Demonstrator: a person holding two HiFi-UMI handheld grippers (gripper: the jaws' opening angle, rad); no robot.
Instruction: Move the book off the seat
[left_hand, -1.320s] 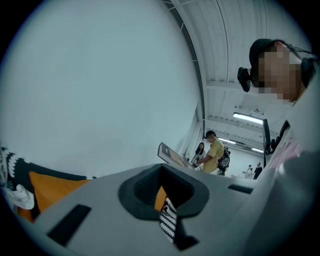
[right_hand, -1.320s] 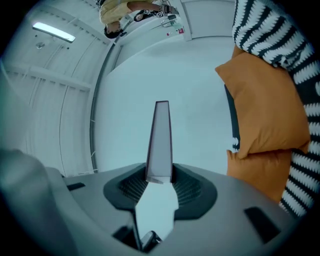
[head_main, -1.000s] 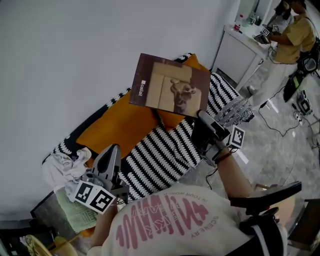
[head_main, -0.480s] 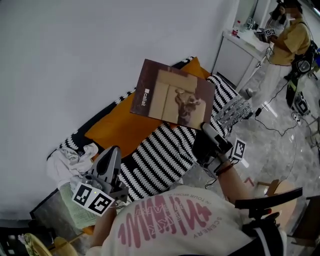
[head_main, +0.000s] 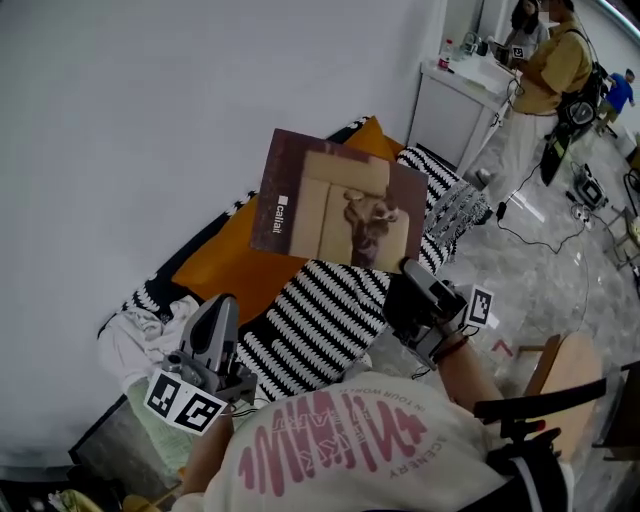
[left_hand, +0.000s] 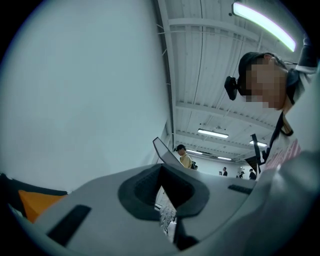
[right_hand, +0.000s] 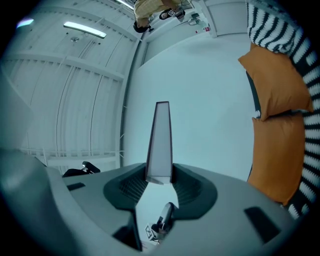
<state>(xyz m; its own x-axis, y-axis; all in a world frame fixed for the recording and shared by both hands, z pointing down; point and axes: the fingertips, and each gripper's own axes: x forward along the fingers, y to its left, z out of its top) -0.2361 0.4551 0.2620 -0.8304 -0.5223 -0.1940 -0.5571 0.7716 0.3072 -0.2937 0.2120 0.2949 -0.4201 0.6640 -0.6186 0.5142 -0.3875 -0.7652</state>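
The seat (head_main: 322, 318), covered in black-and-white stripes, stands against the wall (head_main: 150, 120). 2 orange cushions (head_main: 232, 262) lie along its back edge, a crumpled white cloth (head_main: 140, 338) at its left end.

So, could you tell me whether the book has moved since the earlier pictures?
Yes: the book has drawn back from the orange cushion toward the person.

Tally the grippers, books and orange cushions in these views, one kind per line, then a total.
grippers: 2, the left gripper and the right gripper
books: 1, the book, clamped in the right gripper
orange cushions: 2, the upper and the lower
total: 5
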